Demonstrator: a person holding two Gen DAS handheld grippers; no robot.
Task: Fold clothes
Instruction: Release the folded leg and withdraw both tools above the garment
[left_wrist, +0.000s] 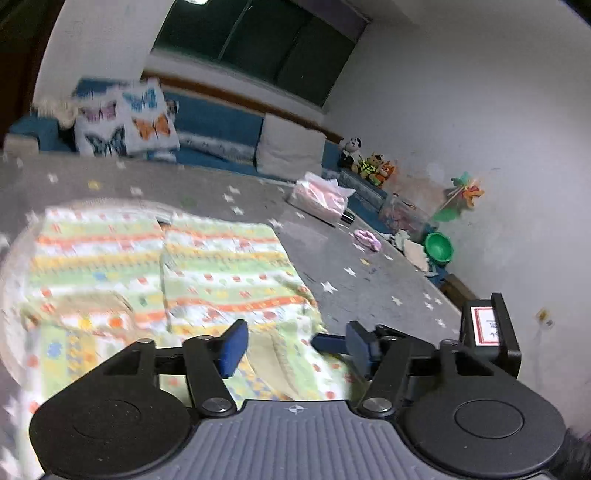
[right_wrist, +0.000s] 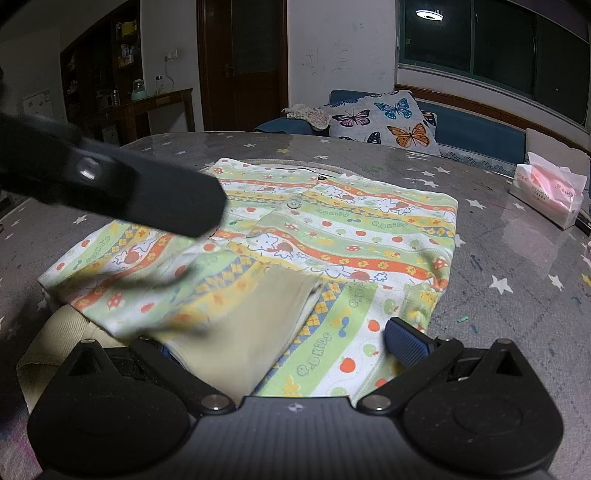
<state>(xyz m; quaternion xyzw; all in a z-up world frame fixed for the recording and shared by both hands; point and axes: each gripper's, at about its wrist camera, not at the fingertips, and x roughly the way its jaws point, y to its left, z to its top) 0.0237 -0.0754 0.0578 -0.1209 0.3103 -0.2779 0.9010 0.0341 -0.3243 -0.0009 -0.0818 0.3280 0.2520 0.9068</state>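
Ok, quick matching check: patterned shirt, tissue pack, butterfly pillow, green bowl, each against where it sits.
Things:
1 patterned shirt
2 tissue pack
3 butterfly pillow
4 green bowl

Places:
A on the blue sofa
B by the white wall, below the pinwheel
C lying mid-table
D near the table's far right edge

Pairs: 1-C, 2-D, 3-A, 4-B

garment (right_wrist: 332, 236): 1 | butterfly cushion (right_wrist: 384, 118): 1 | tissue pack (right_wrist: 546, 192): 1 | green bowl (left_wrist: 439, 248): 1

My left gripper (right_wrist: 110, 184) crosses my right view as a dark blur, hiding part of the shirt (right_wrist: 332, 236). My right gripper's left finger is buried under the shirt's beige fold. The left view smears the shirt's print.
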